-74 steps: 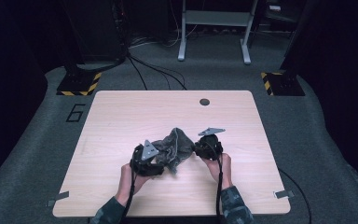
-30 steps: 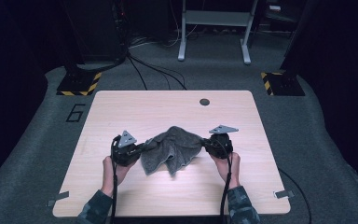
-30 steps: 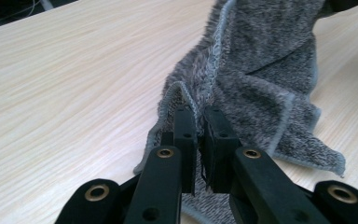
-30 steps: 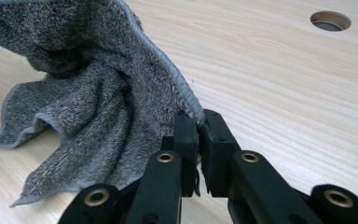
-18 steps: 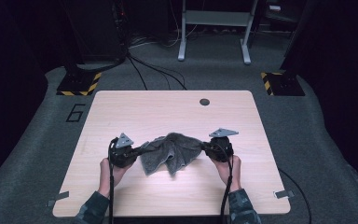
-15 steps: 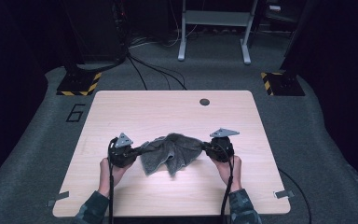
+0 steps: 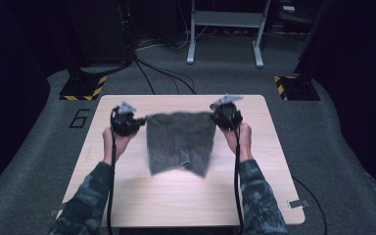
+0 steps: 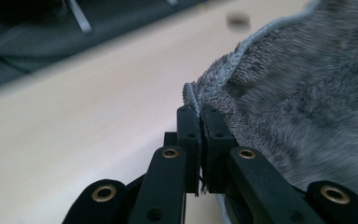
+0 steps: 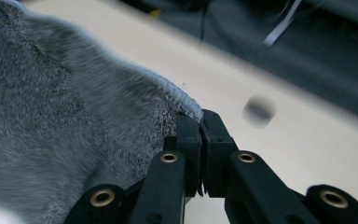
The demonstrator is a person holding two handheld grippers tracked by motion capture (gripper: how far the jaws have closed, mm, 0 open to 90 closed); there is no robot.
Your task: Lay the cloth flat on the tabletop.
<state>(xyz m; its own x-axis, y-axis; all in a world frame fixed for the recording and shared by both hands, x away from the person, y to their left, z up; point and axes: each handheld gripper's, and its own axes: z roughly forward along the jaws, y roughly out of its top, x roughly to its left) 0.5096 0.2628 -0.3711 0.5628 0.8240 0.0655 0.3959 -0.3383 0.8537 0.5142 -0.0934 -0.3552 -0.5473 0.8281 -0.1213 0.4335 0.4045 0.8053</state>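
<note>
While a person stood at the pale wooden desk, the left gripper had its jaws pinched shut on one top corner of a grey fuzzy terry-cloth towel, which hung spread above the desk. Further right, the right gripper had its jaws clamped on the other top corner. Each grip caught only the stitched hem, so a sharp tug could probably have pulled a corner free and let the towel collapse.
</note>
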